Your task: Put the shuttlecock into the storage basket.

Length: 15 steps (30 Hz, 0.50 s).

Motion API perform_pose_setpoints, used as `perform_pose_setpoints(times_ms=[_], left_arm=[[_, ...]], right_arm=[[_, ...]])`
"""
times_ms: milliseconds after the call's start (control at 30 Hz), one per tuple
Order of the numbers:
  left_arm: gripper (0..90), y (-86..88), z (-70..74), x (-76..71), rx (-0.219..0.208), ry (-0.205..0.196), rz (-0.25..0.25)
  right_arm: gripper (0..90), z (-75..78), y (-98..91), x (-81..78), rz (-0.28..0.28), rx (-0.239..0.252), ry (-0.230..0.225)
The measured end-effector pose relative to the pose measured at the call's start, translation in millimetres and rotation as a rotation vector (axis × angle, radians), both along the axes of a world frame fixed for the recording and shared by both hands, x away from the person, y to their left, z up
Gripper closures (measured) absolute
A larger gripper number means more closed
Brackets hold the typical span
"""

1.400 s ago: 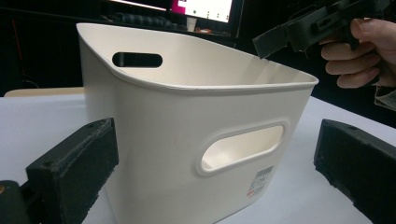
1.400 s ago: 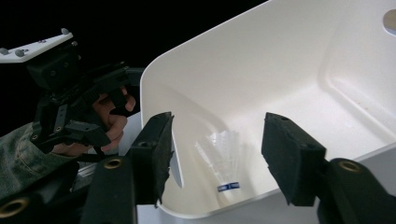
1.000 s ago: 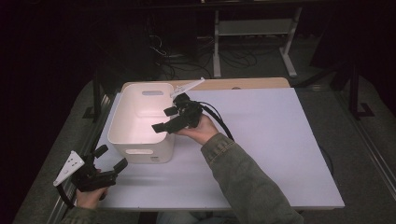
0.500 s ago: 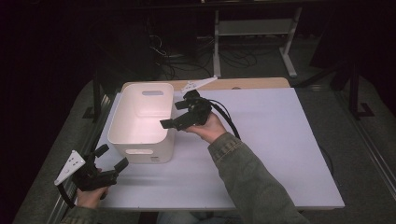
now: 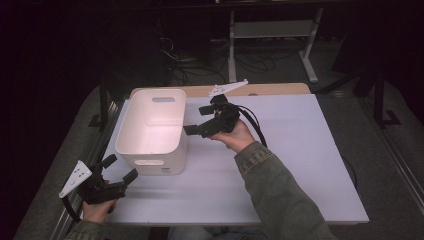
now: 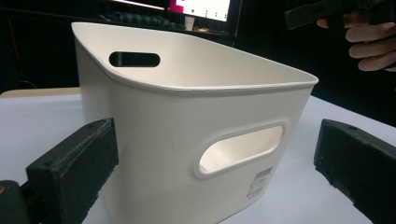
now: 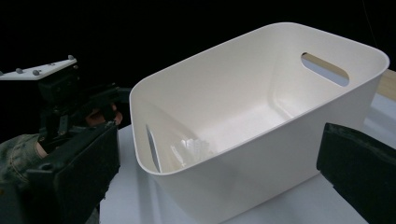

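A white plastic bin [image 5: 152,131] with handle slots stands on the left part of the table. My right gripper [image 5: 199,120] hovers just right of its rim, open and holding nothing. In the right gripper view the black jaws stand wide apart on either side of the bin [image 7: 261,116], and a small pale ribbed thing [image 7: 191,148] lies inside against the near wall. My left gripper [image 5: 120,168] rests low at the table's front left corner, open and pointed at the bin's near wall [image 6: 187,140]; it is a short way off and touches nothing.
The white tabletop [image 5: 300,165] stretches right of the bin, with a wooden strip [image 5: 280,89] along its back edge. Behind the table are a metal frame [image 5: 272,30] and cables on a dark floor. A screen [image 6: 205,7] glows far back.
My right gripper has drawn back from over the bin's right rim to a spot beside it. The left gripper has hardly moved.
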State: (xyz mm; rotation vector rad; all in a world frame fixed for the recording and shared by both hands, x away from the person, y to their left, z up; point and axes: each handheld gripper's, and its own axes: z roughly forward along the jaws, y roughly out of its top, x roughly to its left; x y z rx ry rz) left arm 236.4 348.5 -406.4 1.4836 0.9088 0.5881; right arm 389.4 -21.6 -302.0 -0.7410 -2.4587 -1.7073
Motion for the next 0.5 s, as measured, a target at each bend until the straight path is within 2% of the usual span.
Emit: perform_pose_setpoints(times_ms=[367,500], left_arm=[[0.0,-0.4,0.1,-0.3,-0.007,0.004,0.007],[0.0,-0.5,0.2,-0.4,-0.006,0.004,0.007]], right_arm=[[0.0,4.3,-25.8,-3.7,-0.026,0.031,-0.027],[0.0,4.4,-35.8,-3.9,-0.038,0.037,-0.022]])
